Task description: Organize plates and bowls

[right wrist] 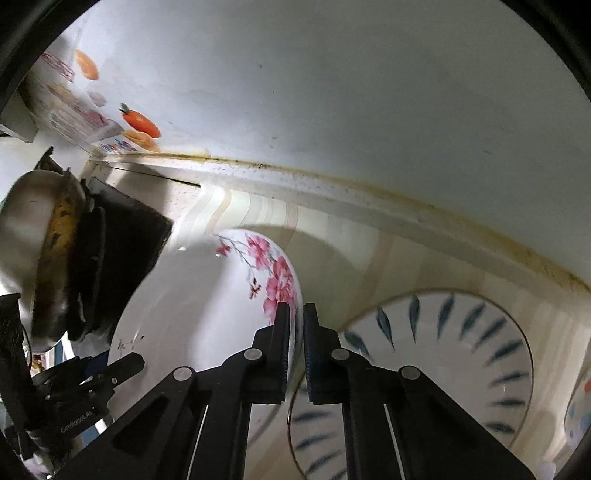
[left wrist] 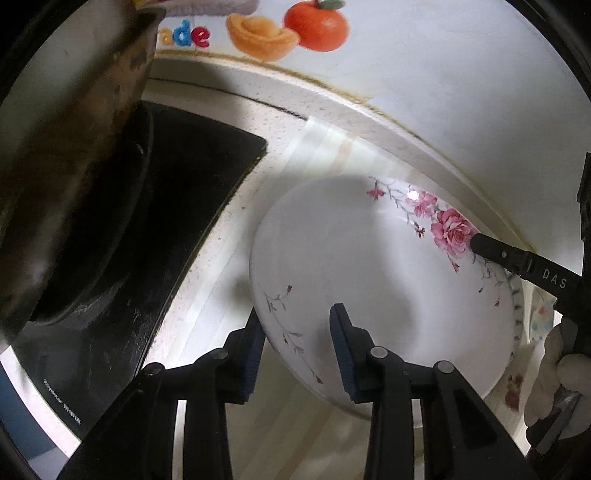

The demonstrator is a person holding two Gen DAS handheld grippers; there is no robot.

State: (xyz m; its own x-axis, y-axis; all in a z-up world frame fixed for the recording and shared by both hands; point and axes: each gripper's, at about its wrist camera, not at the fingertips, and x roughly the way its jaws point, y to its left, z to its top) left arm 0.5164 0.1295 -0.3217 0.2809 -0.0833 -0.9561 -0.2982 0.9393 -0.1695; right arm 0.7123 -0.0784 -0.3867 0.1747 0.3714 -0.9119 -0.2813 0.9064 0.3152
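While the rose plate [left wrist: 369, 280] sits tilted over the counter [left wrist: 295, 147], we have both tongs on its rim. Right gripper [right wrist: 300, 314]: jaws pinched together on the plate edge at the rose print, rim sandwiched between the pads, so clamped on the rose plate. In the left view that same gripper comes in from 3 o'clock, its tip landing on the big rose at about 2 o'clock on the plate. Left gripper [left wrist: 297, 332]: jaws part-way apart, straddling the rim at the plate's 7 o'clock; one blue pad [left wrist: 341, 347] lies over the plate's face, the other sits outside the edge. We cannot tell whether those pads actually press the rim. In the right view the left gripper shows at 8 o'clock, at the plate's lower-left edge. Beneath and to the right of the rose plate, at 4 o'clock in the right view, lies a leaf plate [right wrist: 461, 350] with blue leaf strokes round its border, flat on the counter; the rose plate overlaps its left edge. A dotted dish [right wrist: 580, 410] peeks in at the far right edge, mostly cut off. At 9 o'clock in both views, a steel wok [left wrist: 74, 147] sits on the black hob [left wrist: 192, 192]. Wall [right wrist: 369, 110] behind carries fruit stickers [left wrist: 314, 26] at 12 o'clock in the left view. A gloved hand [left wrist: 554, 373] grips the right tool's handle at 4 o'clock.
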